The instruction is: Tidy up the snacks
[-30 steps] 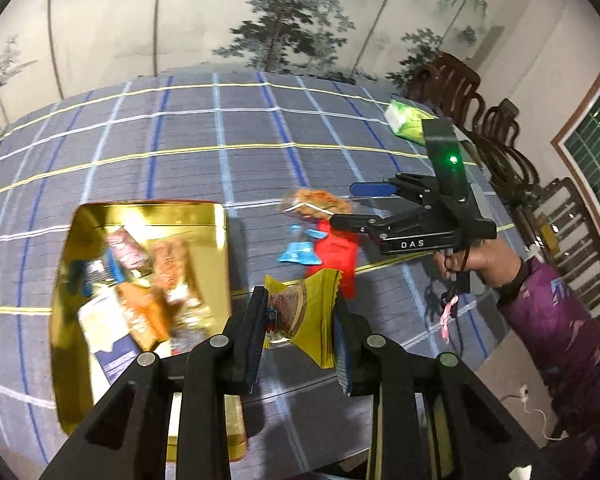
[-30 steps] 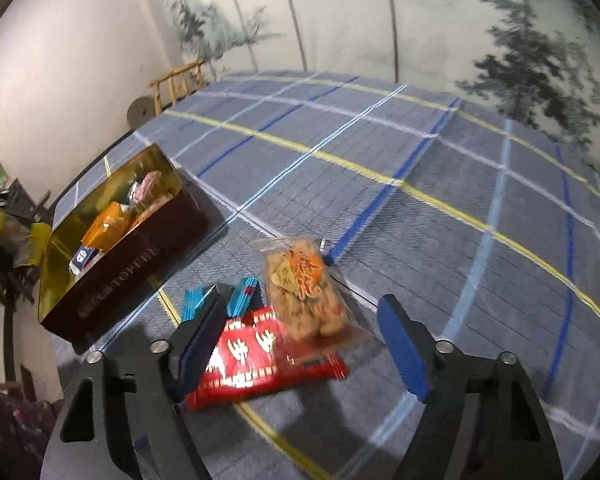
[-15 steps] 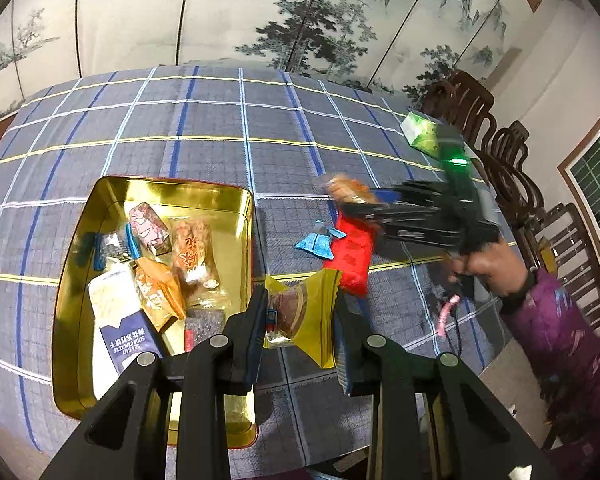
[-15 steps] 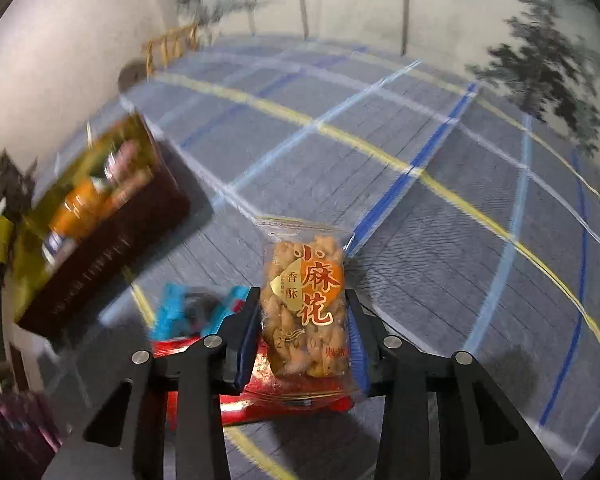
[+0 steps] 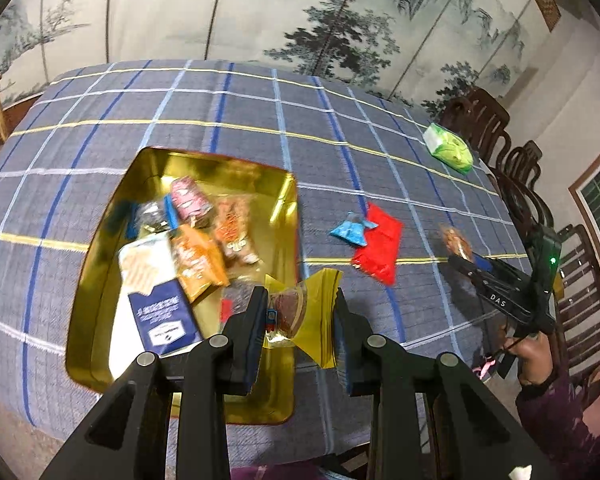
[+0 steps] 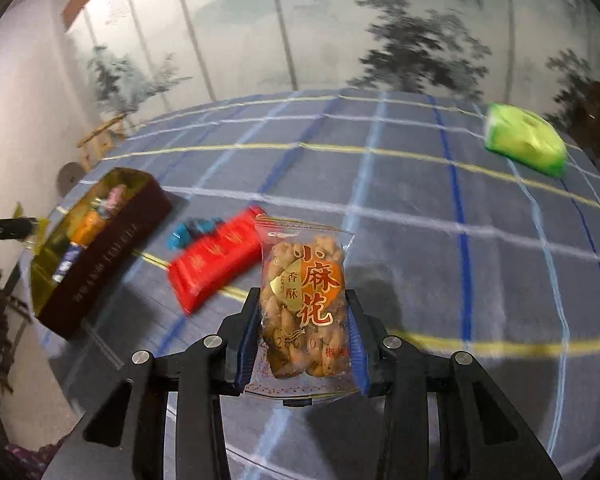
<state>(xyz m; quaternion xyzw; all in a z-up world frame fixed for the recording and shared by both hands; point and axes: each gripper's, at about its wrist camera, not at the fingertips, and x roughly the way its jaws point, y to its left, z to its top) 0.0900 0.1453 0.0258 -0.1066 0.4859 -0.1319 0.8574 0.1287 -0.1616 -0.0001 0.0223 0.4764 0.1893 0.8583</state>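
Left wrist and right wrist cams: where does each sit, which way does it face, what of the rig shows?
Left wrist: on the left tool, angled down at the open gold tin; own fingers pinch a yellow-wrapped snack; right tool and hand at right.
Right wrist: on the right tool, angled down across the blue plaid tablecloth; own fingers clamp a clear bag of twisted snacks.
Shared: tin, red packet, green pack.

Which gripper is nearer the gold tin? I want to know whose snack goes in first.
Left. The left gripper holds its yellow packet right at the gold tin. The right gripper, holding the twist-snack bag, is off past the red packet.
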